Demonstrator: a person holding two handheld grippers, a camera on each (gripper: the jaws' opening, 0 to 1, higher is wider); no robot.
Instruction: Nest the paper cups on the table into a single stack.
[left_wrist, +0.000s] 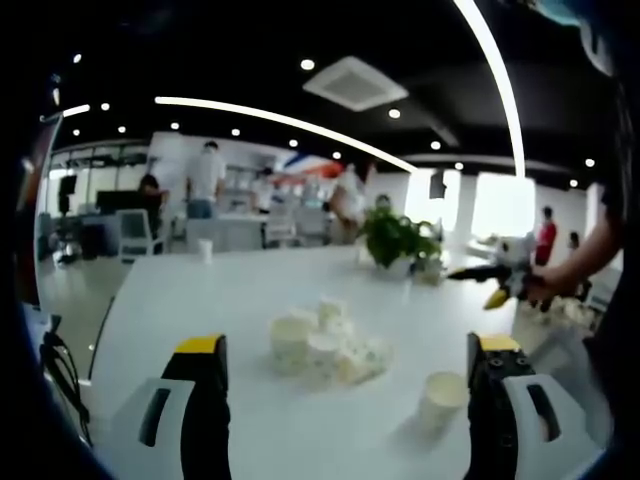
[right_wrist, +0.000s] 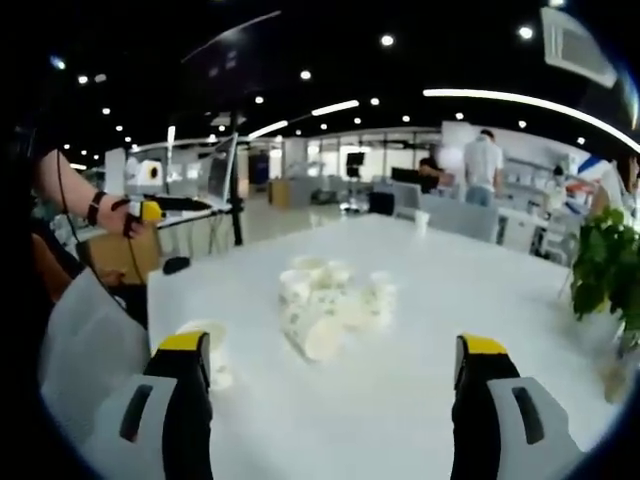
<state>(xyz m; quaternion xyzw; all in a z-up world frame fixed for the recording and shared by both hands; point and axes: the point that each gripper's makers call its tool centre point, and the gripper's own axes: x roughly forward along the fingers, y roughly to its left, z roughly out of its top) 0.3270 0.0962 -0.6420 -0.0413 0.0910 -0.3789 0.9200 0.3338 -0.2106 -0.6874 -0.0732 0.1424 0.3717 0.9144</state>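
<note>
— What do your tools look like from where you hold them?

— My left gripper (left_wrist: 345, 375) has two black jaws with yellow caps at the tips, each backed by a white housing with a dark slot in it. My right gripper (right_wrist: 330, 370) is built the same: black jaws, yellow tips, white shells with a dark slot.

— Any wiring?

— A black cable (left_wrist: 62, 372) loops beside my left gripper.

— And what are you wearing?

— A dark band on my wrist (right_wrist: 95, 208), seen from the right gripper view. My hand (right_wrist: 122, 216) closes round a handle with a yellow part on it.
</note>
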